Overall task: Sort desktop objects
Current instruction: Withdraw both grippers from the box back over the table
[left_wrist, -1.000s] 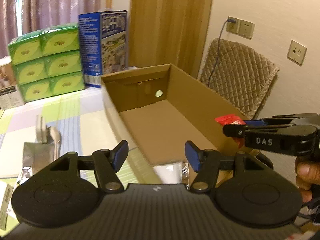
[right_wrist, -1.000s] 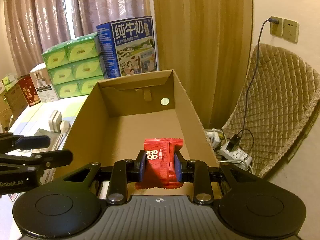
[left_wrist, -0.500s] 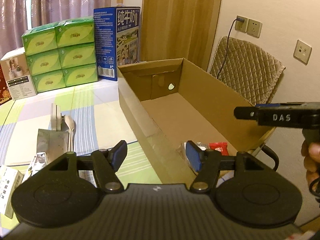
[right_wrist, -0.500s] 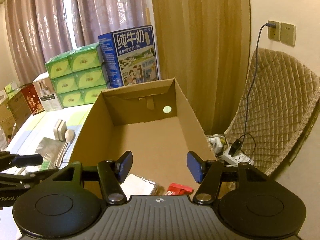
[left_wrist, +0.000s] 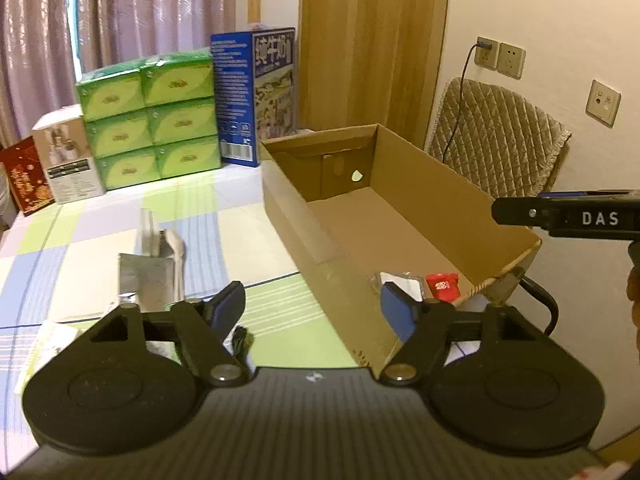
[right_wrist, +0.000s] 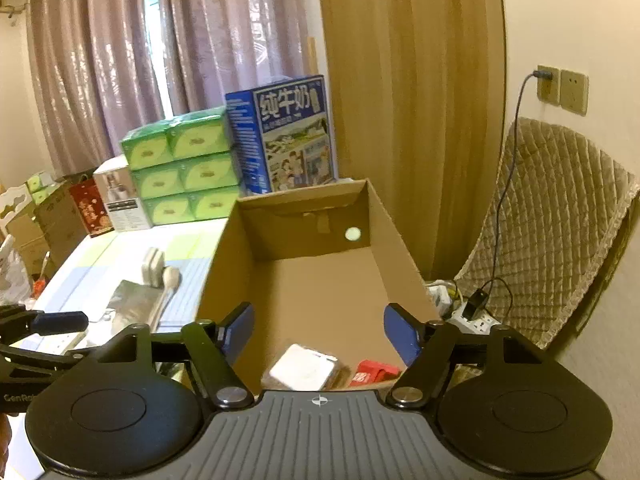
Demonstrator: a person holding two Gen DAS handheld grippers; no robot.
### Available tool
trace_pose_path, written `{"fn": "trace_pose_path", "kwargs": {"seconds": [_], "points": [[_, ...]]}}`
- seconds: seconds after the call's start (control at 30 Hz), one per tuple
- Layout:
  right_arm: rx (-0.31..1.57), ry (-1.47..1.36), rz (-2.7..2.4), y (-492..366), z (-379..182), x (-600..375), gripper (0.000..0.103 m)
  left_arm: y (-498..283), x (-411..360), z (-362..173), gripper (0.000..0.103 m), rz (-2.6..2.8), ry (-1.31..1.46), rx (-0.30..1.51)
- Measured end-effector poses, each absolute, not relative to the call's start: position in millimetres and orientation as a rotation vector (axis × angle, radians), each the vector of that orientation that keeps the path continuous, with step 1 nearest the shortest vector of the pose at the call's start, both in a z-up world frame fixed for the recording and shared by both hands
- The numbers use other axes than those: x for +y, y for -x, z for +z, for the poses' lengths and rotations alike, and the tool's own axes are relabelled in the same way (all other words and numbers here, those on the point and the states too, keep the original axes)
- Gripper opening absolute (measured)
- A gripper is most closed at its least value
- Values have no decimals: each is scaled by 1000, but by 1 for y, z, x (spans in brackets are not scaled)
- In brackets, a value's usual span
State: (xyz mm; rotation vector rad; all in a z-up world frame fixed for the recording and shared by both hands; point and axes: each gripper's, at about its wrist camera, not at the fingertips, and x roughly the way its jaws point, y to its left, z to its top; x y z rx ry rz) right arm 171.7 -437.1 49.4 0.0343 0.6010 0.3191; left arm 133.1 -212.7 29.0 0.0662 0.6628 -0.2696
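Note:
An open cardboard box (left_wrist: 432, 200) (right_wrist: 392, 240) stands at the table's right side. On its floor near the front lie a red snack packet (left_wrist: 442, 285) (right_wrist: 372, 372) and a clear-wrapped white packet (left_wrist: 400, 280) (right_wrist: 304, 366). My right gripper (right_wrist: 318, 330) hangs above the box's near end, its jaws opening with nothing between them. My left gripper (left_wrist: 314, 306) is over the box's left wall and the table, jaws also opening and empty. On the table lie a silver foil pouch (left_wrist: 150, 280) (right_wrist: 134, 304), a white adapter (left_wrist: 148, 232) (right_wrist: 153, 266) and a spoon (right_wrist: 170, 280).
Green tissue packs (left_wrist: 152, 116), a blue milk carton (left_wrist: 256, 92) and small boxes (left_wrist: 68, 164) line the table's far edge. A quilted chair (right_wrist: 560, 232) with a cable and power strip (right_wrist: 476, 320) stands right of the box. White paper items (left_wrist: 52, 340) lie near the left gripper.
The right gripper opened and let go of the red packet, which now lies in the box. Both grippers drew back and rose; the left jaws widened.

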Motion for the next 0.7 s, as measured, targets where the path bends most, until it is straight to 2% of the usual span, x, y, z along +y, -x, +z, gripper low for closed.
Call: {"fn": "trace_pose_path", "kwargs": {"seconds": [0.2, 0.5, 0.57, 0.7], "points": [[596, -31, 352, -145, 58, -423, 81, -107, -193, 39, 80, -230, -58, 656], [591, -40, 415, -110, 63, -400, 91, -70, -153, 47, 92, -159, -52, 642], [594, -38, 430, -105, 61, -392, 93, -63, -142, 47, 97, -140, -48, 643], [604, -53, 467, -95, 57, -377, 96, -49, -117, 45, 100, -94, -46, 647]]}}
